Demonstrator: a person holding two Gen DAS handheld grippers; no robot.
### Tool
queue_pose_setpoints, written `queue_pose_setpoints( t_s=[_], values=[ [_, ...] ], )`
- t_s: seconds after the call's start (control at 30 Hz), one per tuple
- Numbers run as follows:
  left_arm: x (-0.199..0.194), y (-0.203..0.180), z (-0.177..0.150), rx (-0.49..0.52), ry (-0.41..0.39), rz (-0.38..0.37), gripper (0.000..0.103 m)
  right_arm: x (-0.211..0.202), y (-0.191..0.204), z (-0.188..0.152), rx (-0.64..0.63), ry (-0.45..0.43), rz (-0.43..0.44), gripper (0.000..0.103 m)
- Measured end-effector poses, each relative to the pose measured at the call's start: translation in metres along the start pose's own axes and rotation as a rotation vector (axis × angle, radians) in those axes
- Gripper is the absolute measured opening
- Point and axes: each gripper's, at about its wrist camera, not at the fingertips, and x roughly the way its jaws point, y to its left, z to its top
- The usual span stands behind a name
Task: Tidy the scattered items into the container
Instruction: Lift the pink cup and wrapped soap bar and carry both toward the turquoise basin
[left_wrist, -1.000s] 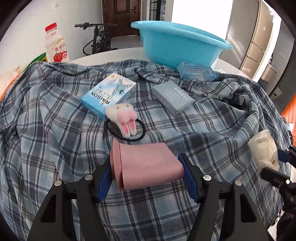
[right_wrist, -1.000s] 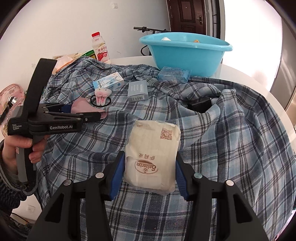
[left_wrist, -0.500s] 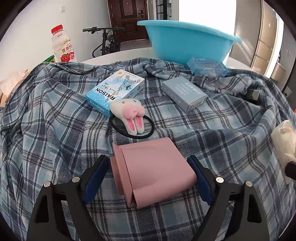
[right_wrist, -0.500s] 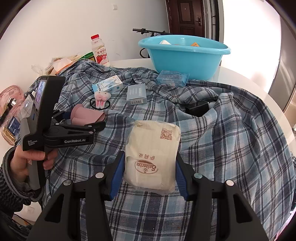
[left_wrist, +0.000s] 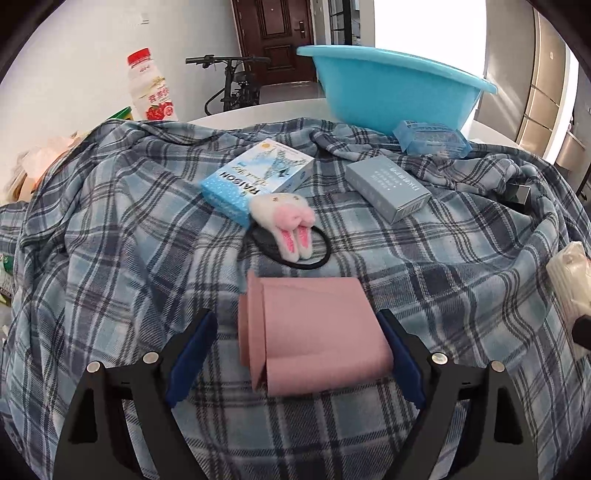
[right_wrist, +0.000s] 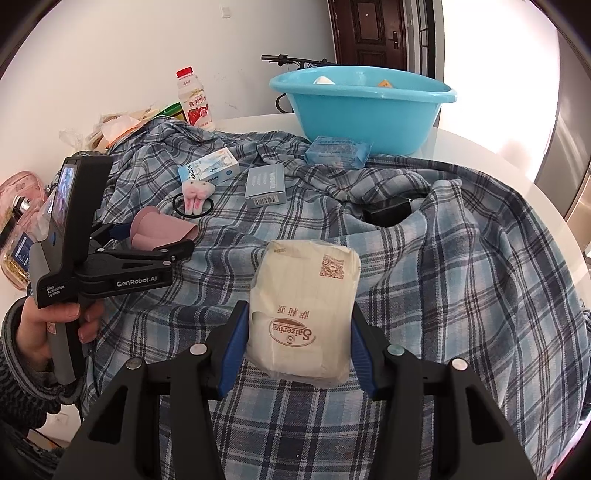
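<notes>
While our right gripper clamps the cream packet and our left gripper gapes around the pink cup, the blue basin holds barely visible bits.

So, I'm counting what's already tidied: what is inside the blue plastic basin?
In the right wrist view, the blue plastic basin shows a white rounded item and an orange item peeking above its rim. The wall hides anything lower inside.
</notes>
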Motion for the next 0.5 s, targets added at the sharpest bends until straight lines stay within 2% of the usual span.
queue_pose_setpoints(
  t_s=[0.17,0.5],
  values=[
    [-0.008,0.009,-0.005,-0.018,-0.002,-0.007,0.089,0.003,0.006,0.001,-0.013,0.004,0.014,0.050],
    [0.007,0.003,0.000,-0.031,0.012,0.003,0.089,-0.003,0.015,0.002,-0.042,-0.006,0.011,0.050]
  ],
)
